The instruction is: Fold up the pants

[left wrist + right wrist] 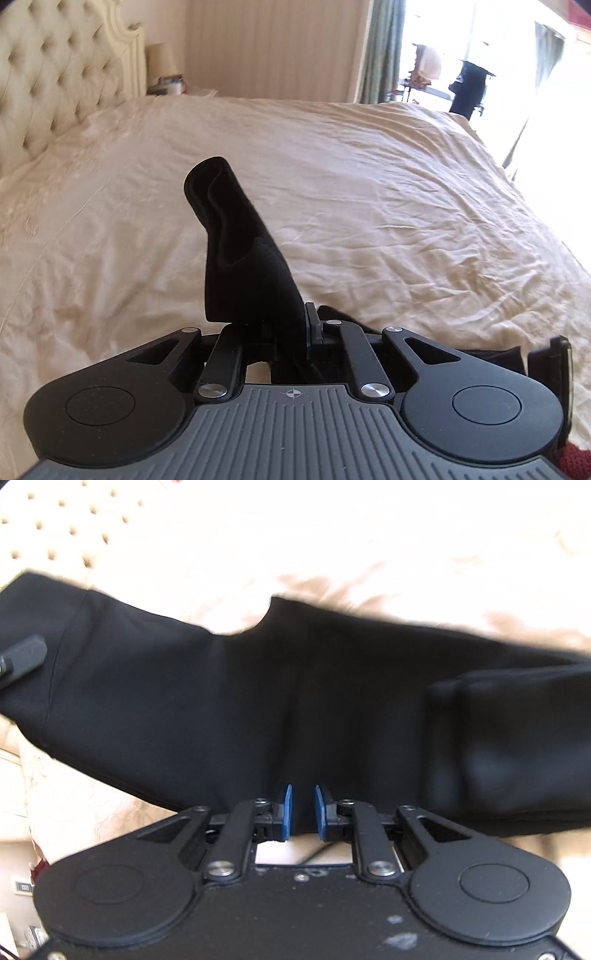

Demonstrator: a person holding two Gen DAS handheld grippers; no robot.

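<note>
Pinching a bunch of black cloth, the left gripper (291,325) holds its two fingers pressed together on the black pants (240,243), and a fold of the fabric stands up from between them like a rolled flap, tilted a little to the left. More of the dark cloth trails off to the right just behind the gripper's linkage. Beyond it spreads the cream bedspread (388,192), rumpled with fine creases, then the tufted headboard (48,74) at the far left with a lamp (160,59) beside it, and farthest off the curtains (380,48) and a bright window.

On the other side, the right gripper (303,810) has its blue pads (286,810) brought close, with a narrow strip of the black pants (207,709) running between them; the cloth fills the gap, so it too is clamped on the fabric. From there the pants stretch across the whole view, a wide band lying over the bedspread (332,546), with a doubled-over thicker part toward the right edge and a stitched seam near the left end. A tip of the other gripper shows at the far left, against that end. Behind the cloth the pale bed covering is blurred and overexposed.
</note>
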